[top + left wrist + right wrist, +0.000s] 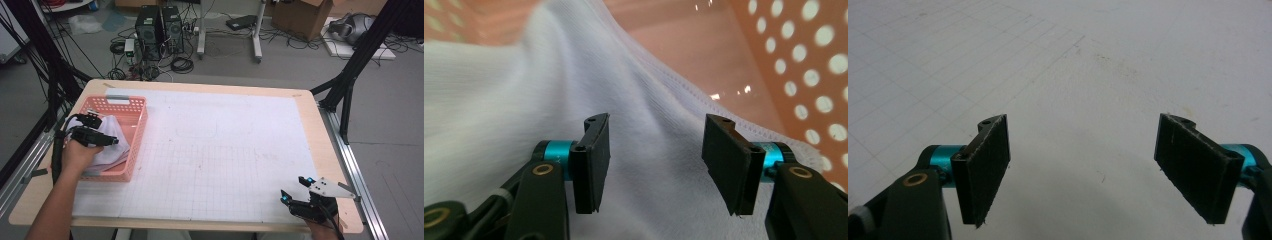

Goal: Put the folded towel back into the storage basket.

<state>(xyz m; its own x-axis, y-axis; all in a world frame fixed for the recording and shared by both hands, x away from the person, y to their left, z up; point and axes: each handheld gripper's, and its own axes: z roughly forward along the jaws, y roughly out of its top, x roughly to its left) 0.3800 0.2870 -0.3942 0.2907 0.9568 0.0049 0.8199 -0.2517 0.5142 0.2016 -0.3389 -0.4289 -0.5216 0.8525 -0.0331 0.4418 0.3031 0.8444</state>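
Note:
A white cloth (107,150) lies bunched inside a pink perforated basket (136,101) at the table's left side. My left gripper (102,130) reaches into the basket and hovers low over the cloth. In the left gripper view its jaws (655,160) stand apart, with a raised fold of the cloth (524,100) between them and the pads off it; a hemmed edge runs toward the basket wall (804,60). My right gripper (294,188) rests near the table's front right corner, open. In the right gripper view (1083,170) nothing lies between its jaws.
A white gridded mat (225,145) covers most of the wooden table (320,130) and shows faint stains (1108,65). Black frame struts stand at the left (55,75) and right (350,75). Computers, cables and boxes sit on the floor beyond the far edge.

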